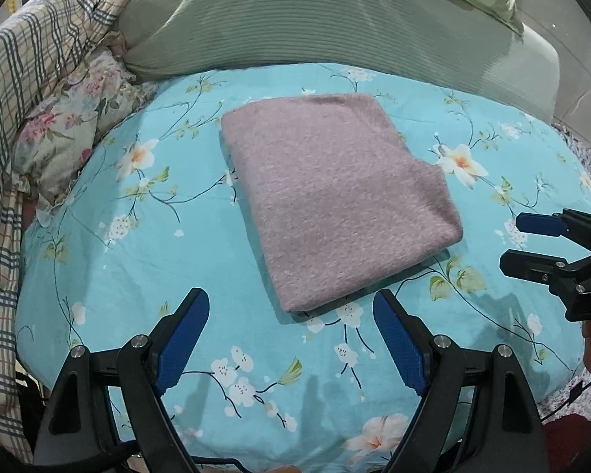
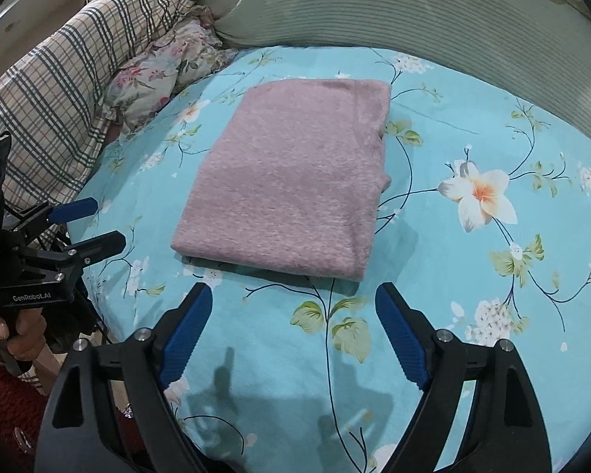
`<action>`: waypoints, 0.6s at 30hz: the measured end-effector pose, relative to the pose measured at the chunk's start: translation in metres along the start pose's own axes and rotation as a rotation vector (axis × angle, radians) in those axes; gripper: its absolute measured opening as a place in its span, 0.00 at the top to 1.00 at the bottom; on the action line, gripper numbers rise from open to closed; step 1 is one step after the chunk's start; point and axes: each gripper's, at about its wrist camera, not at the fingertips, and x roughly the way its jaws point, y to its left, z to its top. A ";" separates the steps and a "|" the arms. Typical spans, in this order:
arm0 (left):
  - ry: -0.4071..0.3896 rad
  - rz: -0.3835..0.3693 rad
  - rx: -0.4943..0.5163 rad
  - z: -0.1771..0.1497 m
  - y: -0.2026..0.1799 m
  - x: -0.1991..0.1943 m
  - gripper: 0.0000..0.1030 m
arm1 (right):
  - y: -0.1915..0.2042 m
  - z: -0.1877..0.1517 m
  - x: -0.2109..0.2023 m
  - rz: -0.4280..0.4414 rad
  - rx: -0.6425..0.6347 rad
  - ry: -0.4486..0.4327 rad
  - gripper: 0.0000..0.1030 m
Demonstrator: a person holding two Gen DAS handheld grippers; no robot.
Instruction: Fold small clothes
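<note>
Pink garment (image 1: 335,205), folded into a neat rectangle on blue floral sheet (image 1: 145,260); left gripper (image 1: 291,335) and right gripper (image 2: 293,331) both wide, empty; folding apparently complete.

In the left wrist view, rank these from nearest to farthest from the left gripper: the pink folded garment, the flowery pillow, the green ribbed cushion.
From the left gripper:
1. Pink folded garment, just ahead on the blue sheet.
2. Flowery pillow, off to the left edge.
3. Green ribbed cushion, across the back.
</note>
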 end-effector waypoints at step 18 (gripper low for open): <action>0.005 0.011 -0.034 -0.001 0.008 0.011 0.17 | -0.002 0.014 0.019 -0.001 -0.003 -0.017 0.15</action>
